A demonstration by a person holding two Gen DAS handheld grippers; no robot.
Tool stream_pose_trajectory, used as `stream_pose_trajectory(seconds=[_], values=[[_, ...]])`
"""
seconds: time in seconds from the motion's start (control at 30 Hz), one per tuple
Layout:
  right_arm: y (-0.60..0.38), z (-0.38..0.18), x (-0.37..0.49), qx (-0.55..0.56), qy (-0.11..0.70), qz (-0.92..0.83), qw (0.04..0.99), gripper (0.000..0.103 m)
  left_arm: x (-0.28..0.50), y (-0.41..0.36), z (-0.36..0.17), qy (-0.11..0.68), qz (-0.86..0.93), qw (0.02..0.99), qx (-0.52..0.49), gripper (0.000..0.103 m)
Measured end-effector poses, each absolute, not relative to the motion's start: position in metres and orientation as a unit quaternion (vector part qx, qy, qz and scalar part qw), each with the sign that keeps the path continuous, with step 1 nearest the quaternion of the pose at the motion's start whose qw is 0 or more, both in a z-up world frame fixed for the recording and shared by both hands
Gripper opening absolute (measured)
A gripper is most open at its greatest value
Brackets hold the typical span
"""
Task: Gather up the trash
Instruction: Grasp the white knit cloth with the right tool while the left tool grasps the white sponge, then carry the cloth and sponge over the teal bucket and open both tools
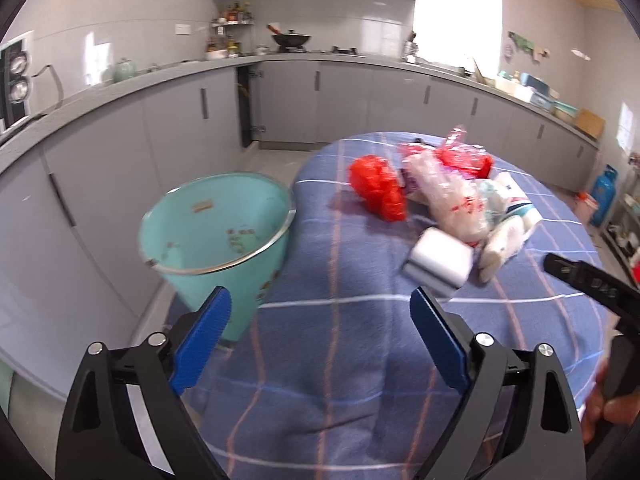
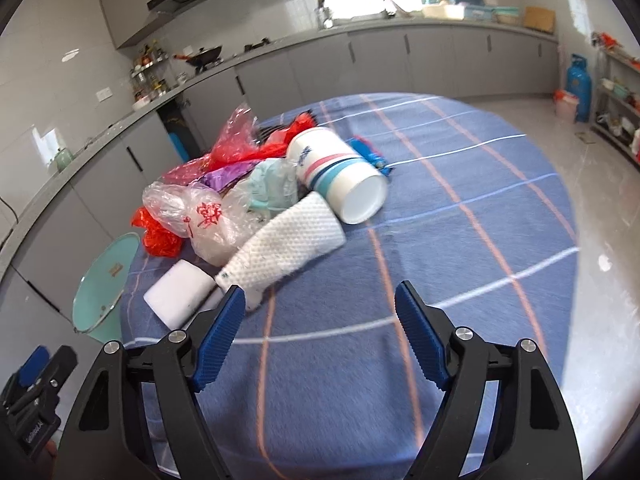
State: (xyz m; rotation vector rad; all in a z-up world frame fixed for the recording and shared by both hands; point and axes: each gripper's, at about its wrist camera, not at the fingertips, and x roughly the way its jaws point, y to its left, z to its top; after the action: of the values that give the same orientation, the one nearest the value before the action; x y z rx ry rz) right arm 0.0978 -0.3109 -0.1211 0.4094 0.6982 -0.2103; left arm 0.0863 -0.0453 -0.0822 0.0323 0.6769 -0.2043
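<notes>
Risk: I hold both grippers, left (image 1: 320, 312) and right (image 2: 320, 310), wide open and empty; gripping the white foam block (image 2: 178, 294) at 10 o'clock may shove it off the blue checked tablecloth (image 2: 440, 240), missing the teal plastic bin (image 1: 216, 224).

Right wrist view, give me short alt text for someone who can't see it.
The open right tool hovers over a blue plaid tablecloth near a trash pile: white foam sleeve, tipped paper cup, plastic bags, white block. A teal bucket stands beside the table.

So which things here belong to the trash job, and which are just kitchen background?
Job:
teal bin
red bag
clear printed bag
white foam block
white mesh sleeve
paper cup

Background:
wok
blue gas cylinder
checked tablecloth
</notes>
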Motion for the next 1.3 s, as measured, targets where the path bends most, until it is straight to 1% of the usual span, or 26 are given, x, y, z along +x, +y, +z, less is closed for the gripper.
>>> stream_pose_trajectory(seconds=[0.1,0.2,0.3,0.37,0.4,0.43,0.47,0.53,0.57,0.63,0.7,0.83,0.93,1.0,1.07,1.17,1.3], values=[[-0.317,-0.125,0.116,0.233,0.349,-0.082,0.904,0.078,0.099,-0.066,-0.081,0.326,-0.128,0.936,0.025,0.087],[-0.318,-0.125,0.129,0.241,0.354,-0.073,0.901,0.078,0.11,-0.09,-0.082,0.315,-0.146,0.936,0.053,0.087],[-0.322,-0.128,0.147,0.244,0.366,-0.063,0.896,0.078,0.12,-0.106,-0.085,0.32,-0.161,0.931,0.063,0.082],[-0.322,-0.134,0.158,0.246,0.377,-0.056,0.891,0.077,0.126,-0.114,-0.088,0.329,-0.167,0.927,0.066,0.081],[-0.323,-0.138,0.163,0.249,0.384,-0.053,0.888,0.073,0.129,-0.117,-0.092,0.334,-0.169,0.925,0.068,0.081],[-0.323,-0.142,0.167,0.253,0.39,-0.044,0.884,0.062,0.132,-0.118,-0.094,0.339,-0.171,0.923,0.068,0.081],[-0.323,-0.145,0.17,0.258,0.395,-0.033,0.881,0.057,0.135,-0.12,-0.098,0.345,-0.173,0.92,0.067,0.081],[-0.322,-0.147,0.173,0.261,0.401,-0.013,0.878,0.04,0.139,-0.122,-0.099,0.352,-0.172,0.918,0.066,0.081],[-0.322,-0.147,0.172,0.259,0.401,-0.003,0.879,0.038,0.142,-0.125,-0.101,0.356,-0.173,0.916,0.066,0.081],[-0.322,-0.143,0.168,0.255,0.398,0.008,0.881,0.031,0.146,-0.129,-0.102,0.36,-0.179,0.913,0.065,0.081],[-0.327,-0.135,0.159,0.26,0.393,0.018,0.882,0.029,0.15,-0.135,-0.103,0.362,-0.183,0.911,0.07,0.08],[-0.336,-0.116,0.133,0.248,0.368,0.012,0.896,0.029,0.158,-0.146,-0.109,0.368,-0.195,0.906,0.077,0.075],[-0.341,-0.11,0.119,0.231,0.359,-0.004,0.904,0.03,0.164,-0.152,-0.118,0.386,-0.205,0.897,0.07,0.069],[-0.342,-0.109,0.116,0.224,0.359,-0.014,0.906,0.03,0.165,-0.156,-0.122,0.391,-0.215,0.893,0.065,0.067],[-0.343,-0.112,0.12,0.227,0.361,-0.016,0.904,0.03,0.163,-0.16,-0.123,0.387,-0.227,0.891,0.069,0.054],[-0.342,-0.111,0.122,0.226,0.361,-0.02,0.905,0.03,0.162,-0.162,-0.122,0.379,-0.241,0.891,0.073,0.048],[-0.335,-0.102,0.129,0.217,0.35,-0.026,0.911,0.03,0.16,-0.153,-0.119,0.373,-0.251,0.892,0.051,0.045]])
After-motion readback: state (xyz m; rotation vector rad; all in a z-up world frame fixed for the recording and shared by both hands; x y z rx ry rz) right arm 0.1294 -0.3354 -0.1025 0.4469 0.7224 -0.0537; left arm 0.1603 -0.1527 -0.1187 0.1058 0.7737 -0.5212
